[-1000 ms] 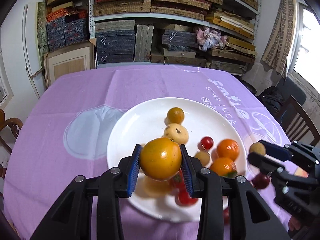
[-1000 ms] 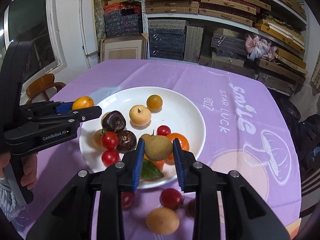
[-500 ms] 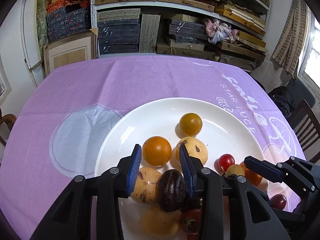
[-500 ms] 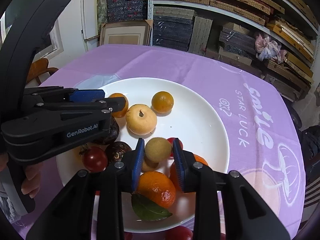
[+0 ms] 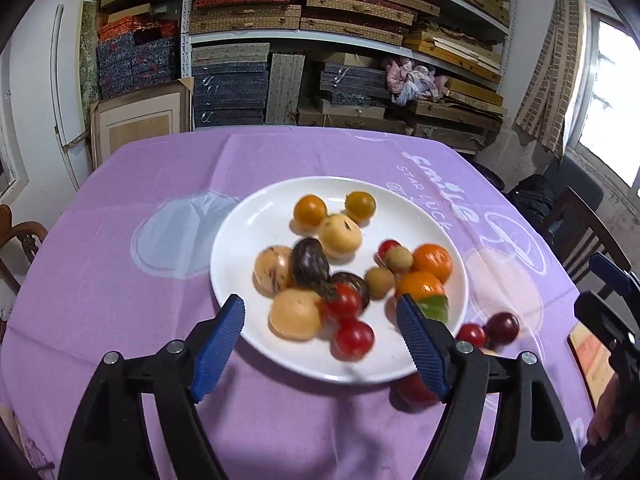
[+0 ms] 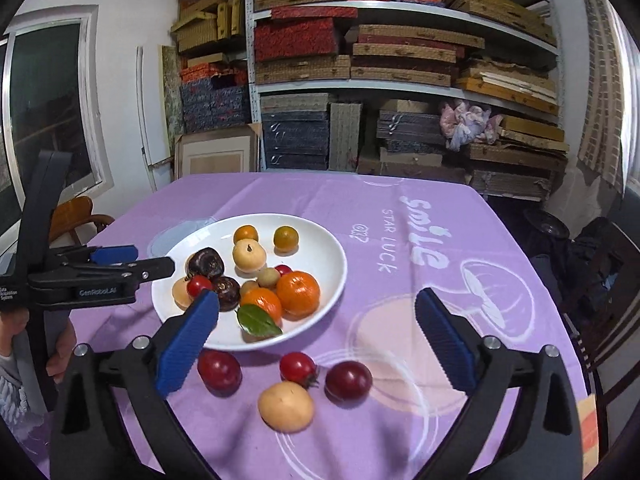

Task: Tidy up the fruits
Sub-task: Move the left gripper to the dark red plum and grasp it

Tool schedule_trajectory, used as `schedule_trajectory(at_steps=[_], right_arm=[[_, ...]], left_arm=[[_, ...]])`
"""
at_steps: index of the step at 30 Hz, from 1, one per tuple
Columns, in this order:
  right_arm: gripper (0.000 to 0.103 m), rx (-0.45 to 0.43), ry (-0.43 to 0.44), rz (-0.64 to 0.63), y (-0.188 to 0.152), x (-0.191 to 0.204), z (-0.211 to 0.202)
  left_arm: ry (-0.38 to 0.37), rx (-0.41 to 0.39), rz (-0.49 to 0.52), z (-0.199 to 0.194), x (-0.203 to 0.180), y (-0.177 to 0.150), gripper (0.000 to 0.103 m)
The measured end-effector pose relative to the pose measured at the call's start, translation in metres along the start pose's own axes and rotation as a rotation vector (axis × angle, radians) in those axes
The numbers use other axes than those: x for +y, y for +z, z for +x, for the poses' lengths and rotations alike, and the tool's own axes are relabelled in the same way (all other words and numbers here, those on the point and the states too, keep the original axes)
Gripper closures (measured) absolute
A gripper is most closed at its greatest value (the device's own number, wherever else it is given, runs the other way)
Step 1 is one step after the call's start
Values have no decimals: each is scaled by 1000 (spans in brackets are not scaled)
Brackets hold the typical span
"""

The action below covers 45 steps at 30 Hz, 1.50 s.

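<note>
Left hand-held gripper point(image 5: 320, 334) and right hand-held gripper point(image 6: 316, 330): jaws just opening, now wide, nothing between; fruit heaped on white plate point(image 6: 328, 256).

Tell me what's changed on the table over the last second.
The left gripper let go of its orange fruit onto the white plate; the right gripper dropped its small brown fruit there. Both jaws have just been opening, empty, and pulled back. The four fruits on the cloth stayed put.

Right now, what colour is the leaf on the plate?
Green; the leaf shows best in the right wrist view.
</note>
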State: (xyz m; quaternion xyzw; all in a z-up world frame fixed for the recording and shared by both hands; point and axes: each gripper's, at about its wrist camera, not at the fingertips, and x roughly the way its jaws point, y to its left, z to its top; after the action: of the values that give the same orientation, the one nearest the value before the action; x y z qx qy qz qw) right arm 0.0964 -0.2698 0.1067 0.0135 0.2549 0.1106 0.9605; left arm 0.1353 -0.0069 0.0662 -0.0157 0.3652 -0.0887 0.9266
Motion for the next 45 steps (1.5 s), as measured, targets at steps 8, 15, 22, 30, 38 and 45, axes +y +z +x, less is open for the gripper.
schedule_trajectory(at_steps=[8,15,22,30,38,45], right_arm=[[4,28,20,260,-40,-66,-4],[4,7,53,367,-41,-88,-13],[4,21,45,321,-39,-75,-11],[4,40,44,295,-39,-67,-5],[4,42,43,293,-38,-66,-4],[4,44,42,276,-39,-63,-2]], left_arm=[[36,20,49,-1,-54,-60,9],[100,54,86,23,-70,-72,9],[122,82,28,41,-65,-66,8],[118,87,9,49,-68,-60,8],[92,114,-32,59,-64,-60,8],[95,85,28,55,-73,-59,19]])
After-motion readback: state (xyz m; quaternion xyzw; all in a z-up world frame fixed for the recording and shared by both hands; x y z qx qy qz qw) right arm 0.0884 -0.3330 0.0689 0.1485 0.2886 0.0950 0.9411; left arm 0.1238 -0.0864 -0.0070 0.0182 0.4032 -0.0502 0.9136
